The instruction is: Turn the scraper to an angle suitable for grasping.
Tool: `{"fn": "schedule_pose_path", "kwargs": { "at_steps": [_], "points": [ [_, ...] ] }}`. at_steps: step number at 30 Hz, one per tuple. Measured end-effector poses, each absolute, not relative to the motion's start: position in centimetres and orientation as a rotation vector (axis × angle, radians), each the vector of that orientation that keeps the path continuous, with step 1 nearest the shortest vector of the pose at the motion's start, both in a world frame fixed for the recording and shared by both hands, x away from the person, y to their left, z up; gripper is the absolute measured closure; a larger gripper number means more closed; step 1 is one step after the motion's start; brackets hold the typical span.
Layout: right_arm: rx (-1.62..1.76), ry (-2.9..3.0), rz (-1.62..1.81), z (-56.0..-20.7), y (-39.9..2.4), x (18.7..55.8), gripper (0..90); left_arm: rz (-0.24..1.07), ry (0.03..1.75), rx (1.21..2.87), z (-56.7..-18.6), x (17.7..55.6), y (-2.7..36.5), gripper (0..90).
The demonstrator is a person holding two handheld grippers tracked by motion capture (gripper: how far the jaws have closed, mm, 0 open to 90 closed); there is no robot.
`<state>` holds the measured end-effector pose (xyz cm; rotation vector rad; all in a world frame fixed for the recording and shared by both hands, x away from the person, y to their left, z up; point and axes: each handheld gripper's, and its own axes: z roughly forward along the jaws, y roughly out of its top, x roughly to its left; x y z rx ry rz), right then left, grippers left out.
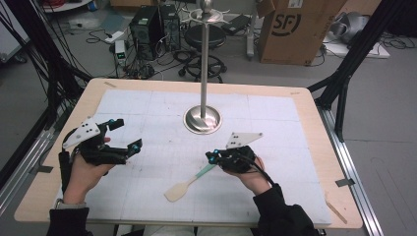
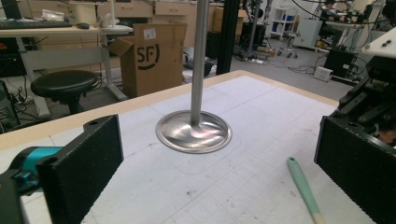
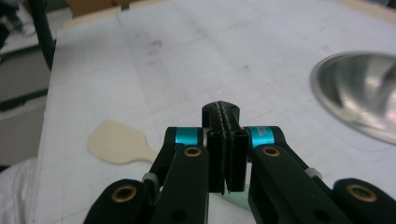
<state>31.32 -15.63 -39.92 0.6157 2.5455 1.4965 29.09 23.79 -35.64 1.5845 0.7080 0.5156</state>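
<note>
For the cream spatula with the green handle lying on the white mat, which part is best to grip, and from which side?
Grip the cream spatula with the green handle at the straight, narrow handle, coming from above with the jaws across it. It lies flat on the white mat, and the blade is too wide. The right gripper is already at the handle end, shut.

"SF" logo printed on brown cardboard box (image 1: 295,27) standing on floor beyond table; no other legible text.

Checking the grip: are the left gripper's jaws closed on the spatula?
No, the left gripper stands wide open, spatula lying apart.
</note>
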Motion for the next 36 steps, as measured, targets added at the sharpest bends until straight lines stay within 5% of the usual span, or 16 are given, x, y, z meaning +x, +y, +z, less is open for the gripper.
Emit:
{"fn": "schedule_pose_path", "kwargs": {
  "at_steps": [13,36],
  "points": [
    [0.639,2.773,1.434,-43.8,-10.5,31.0,89.7,0.520,0.712,1.596,-35.8,28.6,23.9,1.7],
    [0.639,2.829,1.301,-45.0,-9.8,30.0,90.0,0.535,0.717,1.604,-36.1,28.7,23.9,1.7]
  ]
}}
